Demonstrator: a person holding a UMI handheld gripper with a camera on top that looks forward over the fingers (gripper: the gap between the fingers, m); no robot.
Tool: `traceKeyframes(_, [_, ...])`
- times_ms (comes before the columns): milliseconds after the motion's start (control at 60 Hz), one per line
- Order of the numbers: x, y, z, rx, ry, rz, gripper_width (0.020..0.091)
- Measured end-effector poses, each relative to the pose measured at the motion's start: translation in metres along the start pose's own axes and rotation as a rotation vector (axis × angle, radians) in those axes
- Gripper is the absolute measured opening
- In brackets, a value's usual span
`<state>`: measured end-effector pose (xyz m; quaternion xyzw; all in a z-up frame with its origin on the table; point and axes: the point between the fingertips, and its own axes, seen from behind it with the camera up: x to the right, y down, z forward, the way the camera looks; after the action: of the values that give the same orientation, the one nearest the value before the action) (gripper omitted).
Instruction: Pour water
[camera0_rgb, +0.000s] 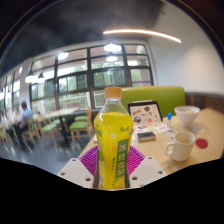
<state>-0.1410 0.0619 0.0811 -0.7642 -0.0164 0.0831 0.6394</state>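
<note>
1. The gripper (113, 172) is clenched on a bottle (114, 140): both pink-padded fingers (92, 160) press against its lower sides.
2. The bottle stands upright between the fingers, filled with yellow-green liquid and closed by an orange cap (114, 93).
3. Its yellow label carries a column of writing, too small to read; no brand can be made out.
4. Just ahead and to the right of the fingers, a white cup (181, 148) with a handle sits on the wooden table (205, 130); a second white cup (186, 115) stands further beyond it.
5. Between the bottle and the far cup lies a small printed card or packet (146, 126), its writing unreadable.
6. The table's surface is bare on the far right, beyond the cups.
7. Left of the fingers the table ends; beyond it are green chairs (78, 126) and large windows (90, 75), well apart.
</note>
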Motion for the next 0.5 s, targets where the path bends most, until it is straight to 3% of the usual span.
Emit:
traceKeyframes(183, [0.013,-0.051,-0.001,0.056,-0.164,0.702,0.0345])
traceKeyframes(333, [0.058,-0.063,0.014,0.069,-0.306,1.308,0.0345])
traceKeyframes(500, [0.088,-0.081,0.009,0.145,-0.361,1.729,0.0348])
